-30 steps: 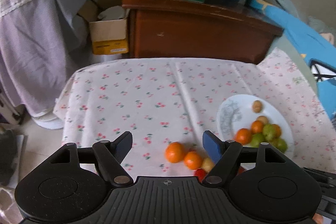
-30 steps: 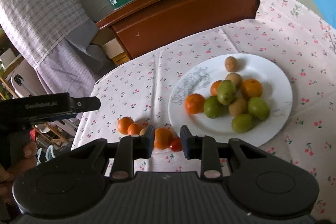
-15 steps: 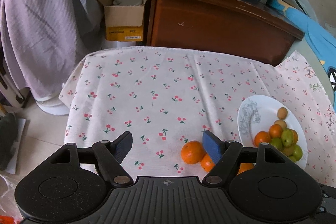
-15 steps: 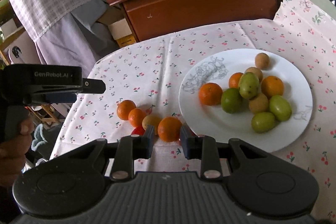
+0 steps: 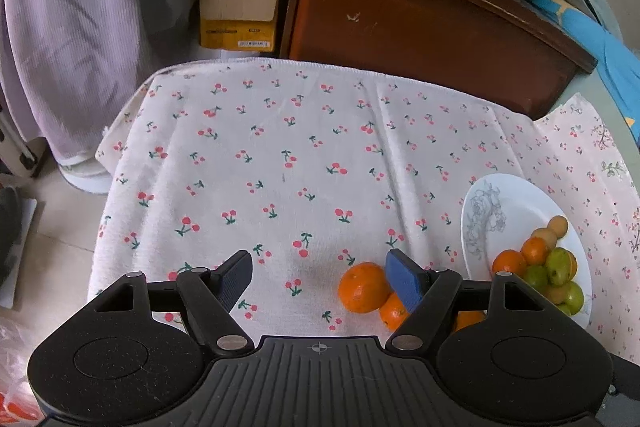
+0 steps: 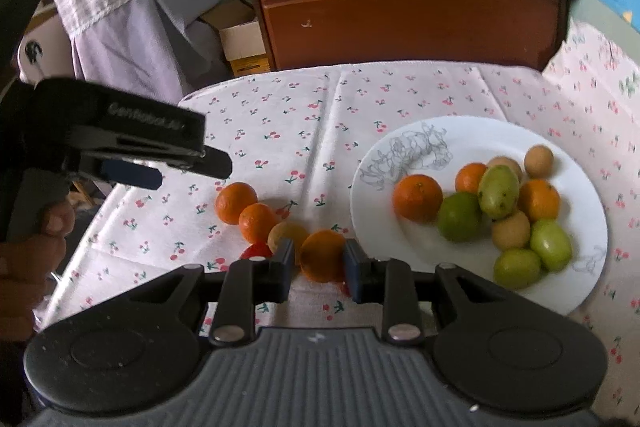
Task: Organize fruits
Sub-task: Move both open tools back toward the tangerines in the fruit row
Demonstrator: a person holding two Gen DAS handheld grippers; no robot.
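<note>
Now my right claw (image 6: 319, 263) pinches an orange (image 6: 322, 254) at lower centre; left claw (image 5: 318, 277) gapes empty. A loose grip could drop it short of the plate (image 6: 404, 239).

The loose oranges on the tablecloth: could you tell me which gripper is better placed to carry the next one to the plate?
The right gripper: its fingers already bracket an orange just beside the plate. The left gripper hangs wide open over bare cloth.

The tablecloth (image 5: 280, 155) lies bare left of the loose oranges (image 6: 246, 211), while the plate (image 6: 420, 251) and the wooden cabinet (image 6: 412, 23) block the right and the far side.
</note>
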